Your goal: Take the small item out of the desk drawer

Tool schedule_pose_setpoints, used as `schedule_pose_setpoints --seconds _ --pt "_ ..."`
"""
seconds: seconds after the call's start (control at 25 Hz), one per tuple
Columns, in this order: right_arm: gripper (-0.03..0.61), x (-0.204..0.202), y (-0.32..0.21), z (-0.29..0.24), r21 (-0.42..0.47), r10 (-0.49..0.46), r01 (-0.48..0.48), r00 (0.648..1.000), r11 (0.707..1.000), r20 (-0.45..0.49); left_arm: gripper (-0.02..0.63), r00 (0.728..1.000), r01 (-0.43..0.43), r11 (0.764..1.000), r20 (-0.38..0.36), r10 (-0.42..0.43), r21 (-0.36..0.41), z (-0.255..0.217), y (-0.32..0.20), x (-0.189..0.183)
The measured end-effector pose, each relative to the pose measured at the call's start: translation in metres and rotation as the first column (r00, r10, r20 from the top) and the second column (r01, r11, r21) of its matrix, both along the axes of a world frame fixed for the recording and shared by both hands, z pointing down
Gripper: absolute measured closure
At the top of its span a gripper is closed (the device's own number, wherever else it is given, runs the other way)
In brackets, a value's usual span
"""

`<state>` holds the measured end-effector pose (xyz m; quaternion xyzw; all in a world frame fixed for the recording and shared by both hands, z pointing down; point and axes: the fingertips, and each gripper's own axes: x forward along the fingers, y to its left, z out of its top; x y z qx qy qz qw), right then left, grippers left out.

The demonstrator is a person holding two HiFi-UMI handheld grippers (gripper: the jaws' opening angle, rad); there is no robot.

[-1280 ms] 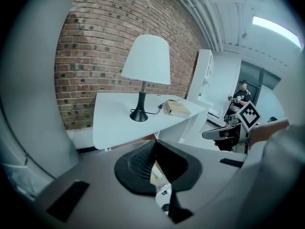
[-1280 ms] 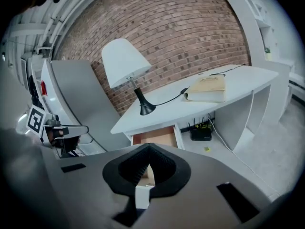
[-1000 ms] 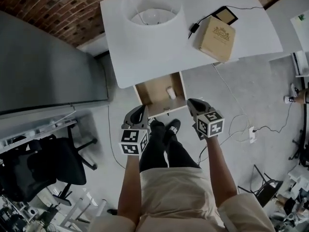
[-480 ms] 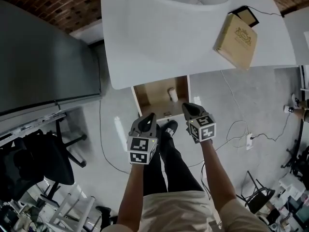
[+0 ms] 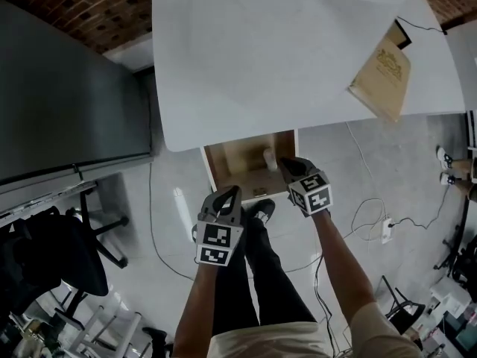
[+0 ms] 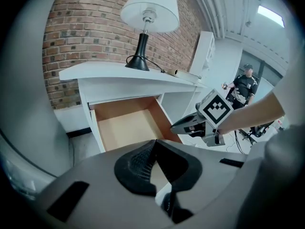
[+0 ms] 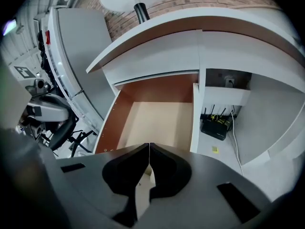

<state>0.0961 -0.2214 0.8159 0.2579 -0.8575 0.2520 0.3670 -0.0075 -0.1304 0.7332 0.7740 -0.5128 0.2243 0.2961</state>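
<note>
**Brick wall, white desk, drawer open and item not yet taken**

White desk [image 5: 246, 66] fills the head view, its wooden drawer [image 5: 235, 159] pulled open at 12 o'clock from the person. The small white item [image 5: 268, 157] lies on the drawer floor, toward its 3 o'clock side.

The right gripper [image 5: 287, 164] hovers just beside it, jaws pressed together and empty. The left gripper [image 5: 232, 192], at 7 o'clock of the drawer, also has its jaws together and holds nothing.

The item looks light and probably rigid; gripping across its narrow middle seems safest. A tan box [image 5: 384, 69] at the desk's 2 o'clock bears an emblem, but its print is unreadable.
</note>
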Motion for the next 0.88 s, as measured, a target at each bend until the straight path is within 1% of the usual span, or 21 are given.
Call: schedule_pose_setpoints --seconds 0.16,0.24,0.36,0.48,0.56,0.64,0.68,0.72,0.76,0.8,0.88 --pt "0.551 0.001 -0.012 0.019 -0.016 -0.020 0.019 0.999 1.000 -0.046 0.597 0.999 0.030 1.000 -0.019 -0.030 0.007 0.004 -0.006 0.000" --pt "0.549 0.003 -0.013 0.029 -0.030 -0.019 0.017 0.997 0.999 -0.070 0.597 0.999 0.027 1.000 -0.028 -0.027 0.011 0.006 -0.007 0.004" --pt "0.541 -0.001 -0.014 0.038 -0.025 -0.029 0.027 0.996 0.999 -0.082 0.597 0.999 0.013 1.000 -0.038 -0.012 0.023 0.007 -0.008 0.010" --pt "0.488 -0.007 -0.016 0.045 -0.057 -0.047 0.042 0.995 0.997 -0.086 0.597 0.999 0.008 1.000 -0.046 -0.006 0.029 0.013 -0.008 0.015" --pt "0.467 -0.009 -0.012 0.055 -0.088 -0.068 0.058 0.992 0.994 -0.108 0.597 0.998 0.026 1.000 -0.059 -0.025 0.009 0.022 -0.002 0.017" --pt "0.449 -0.013 -0.007 0.063 -0.109 -0.103 0.088 0.985 0.990 -0.137 0.597 0.997 0.045 0.999 -0.069 -0.045 0.005 0.024 -0.003 0.016" --pt "0.451 -0.017 -0.005 0.066 -0.118 -0.128 0.110 0.980 0.987 -0.154 0.597 0.996 0.051 0.999 -0.072 -0.050 0.013 0.022 -0.006 0.015" --pt "0.431 -0.022 -0.003 0.069 -0.130 -0.151 0.129 0.973 0.983 -0.176 0.597 0.996 0.055 0.998 -0.073 -0.054 0.024 0.019 -0.010 0.013" --pt "0.431 -0.026 -0.002 0.073 -0.144 -0.167 0.139 0.965 0.980 -0.201 0.597 0.996 0.060 0.998 -0.073 -0.058 0.032 0.017 -0.013 0.011" --pt "0.422 -0.029 -0.002 0.078 -0.157 -0.171 0.138 0.959 0.978 -0.226 0.597 0.995 0.067 0.997 -0.075 -0.064 0.036 0.016 -0.015 0.009" --pt "0.369 -0.031 -0.001 0.089 -0.183 -0.160 0.110 0.946 0.977 -0.282 0.597 0.993 0.084 0.996 -0.080 -0.081 0.034 0.018 -0.015 0.005"
